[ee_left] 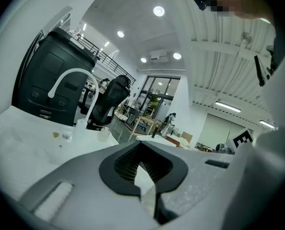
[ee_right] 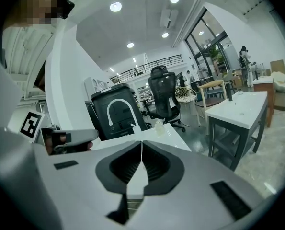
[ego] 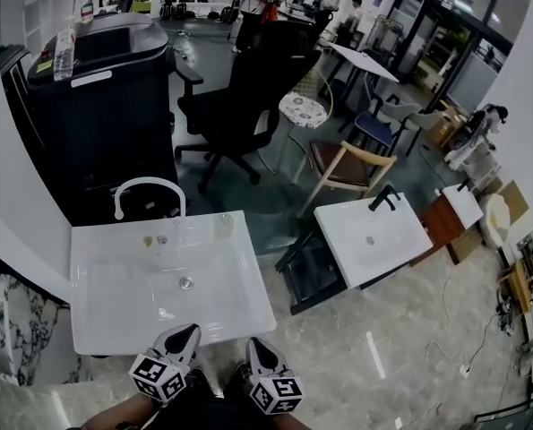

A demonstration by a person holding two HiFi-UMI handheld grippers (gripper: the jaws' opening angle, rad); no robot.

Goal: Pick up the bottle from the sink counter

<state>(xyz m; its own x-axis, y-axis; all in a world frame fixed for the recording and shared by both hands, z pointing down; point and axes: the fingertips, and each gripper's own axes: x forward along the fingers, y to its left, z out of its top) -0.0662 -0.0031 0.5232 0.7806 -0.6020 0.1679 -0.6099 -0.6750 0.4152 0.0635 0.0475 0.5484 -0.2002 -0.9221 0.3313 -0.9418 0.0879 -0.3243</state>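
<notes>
A small clear bottle (ego: 224,223) stands on the far rim of the white sink counter (ego: 239,307), to the right of the white arched faucet (ego: 150,186). The left gripper view shows the bottle (ee_left: 104,133) beyond the basin, and the right gripper view shows it (ee_right: 158,125) beside the faucet (ee_right: 119,110). My left gripper (ego: 187,331) and right gripper (ego: 255,344) hang side by side over the counter's near edge, far from the bottle. Both are shut with nothing in them; their tips (ee_left: 142,150) (ee_right: 142,147) meet.
Two tiny objects (ego: 154,239) lie on the rim near the faucet. A black cabinet (ego: 100,106) stands behind the sink, with a black office chair (ego: 248,88) to its right. A second white sink unit (ego: 373,236) stands to the right, with an open shelf (ego: 311,271) between.
</notes>
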